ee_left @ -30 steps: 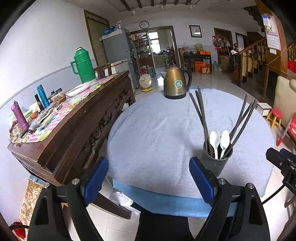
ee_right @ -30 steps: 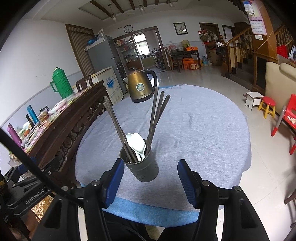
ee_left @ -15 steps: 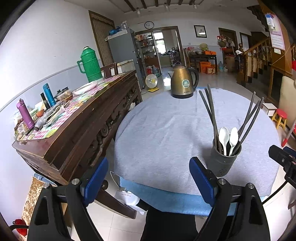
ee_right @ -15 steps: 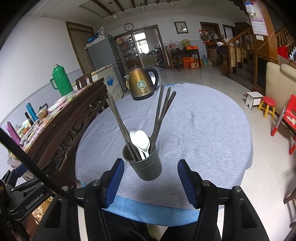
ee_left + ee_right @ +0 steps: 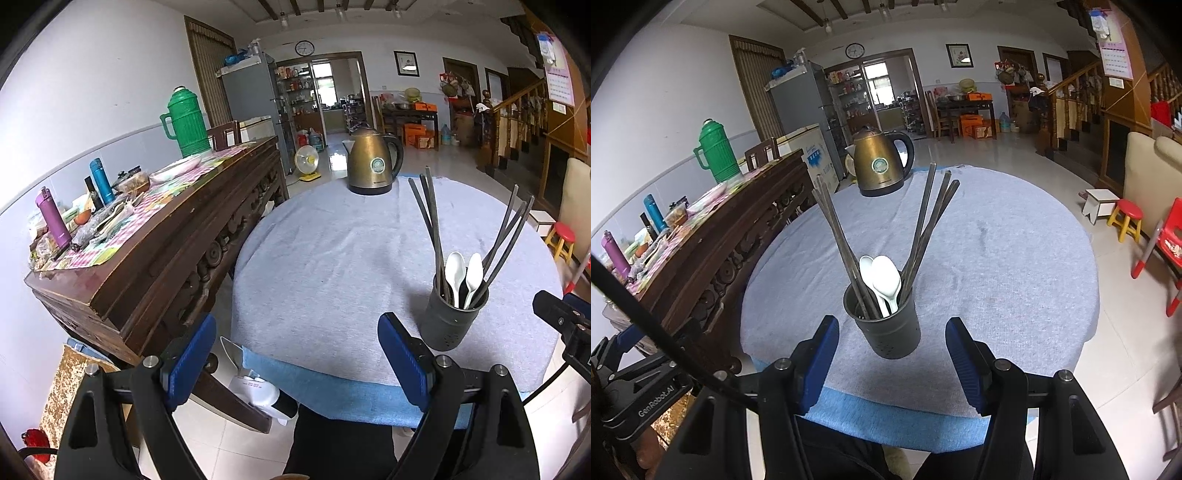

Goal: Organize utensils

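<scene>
Right wrist: utensil holder (image 5: 892,328) beyond parted jaws (untouched).

Utensil holder (image 5: 886,325) stands near the desk's (image 5: 1015,258) near edge, dead ahead of my right gripper (image 5: 892,354), chopsticks (image 5: 923,229) fanning up and outward. Kettle (image 5: 881,168) sits at the far edge. Desk's middle and right side are bare. Wooden sideboard (image 5: 155,254) crowds the desk's left edge.

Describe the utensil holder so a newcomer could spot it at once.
Find the round table under the grey cloth. Near its front edge, opposite the brass-coloured electric kettle, stands the dark grey utensil holder. It alone holds long dark chopsticks fanning upward and two white spoons.
</scene>
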`<state>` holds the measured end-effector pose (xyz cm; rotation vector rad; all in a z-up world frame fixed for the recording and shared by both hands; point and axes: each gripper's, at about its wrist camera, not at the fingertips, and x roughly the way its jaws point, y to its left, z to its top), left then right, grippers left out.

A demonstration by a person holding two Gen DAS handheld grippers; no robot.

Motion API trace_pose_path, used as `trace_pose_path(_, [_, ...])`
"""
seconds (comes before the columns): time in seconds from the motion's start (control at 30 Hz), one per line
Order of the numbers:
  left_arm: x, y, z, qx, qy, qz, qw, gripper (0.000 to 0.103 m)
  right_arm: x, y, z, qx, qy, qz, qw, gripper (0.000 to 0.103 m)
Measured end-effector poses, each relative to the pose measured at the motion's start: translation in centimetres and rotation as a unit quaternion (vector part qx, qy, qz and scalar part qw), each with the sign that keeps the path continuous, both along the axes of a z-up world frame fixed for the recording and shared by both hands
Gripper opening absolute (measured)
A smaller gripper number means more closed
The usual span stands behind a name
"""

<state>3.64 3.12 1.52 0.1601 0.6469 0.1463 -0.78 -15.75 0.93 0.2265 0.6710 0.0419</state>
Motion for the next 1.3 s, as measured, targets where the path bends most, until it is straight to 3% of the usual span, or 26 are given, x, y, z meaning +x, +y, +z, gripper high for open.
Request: trace_pose_path(1.3, [0.3, -0.3, -0.5, -0.013, 0.013, -0.01, 0.9998, 0.089, -0.9, -0.7, 0.6, -0.029, -0.038, -0.022, 0.999, 0.064])
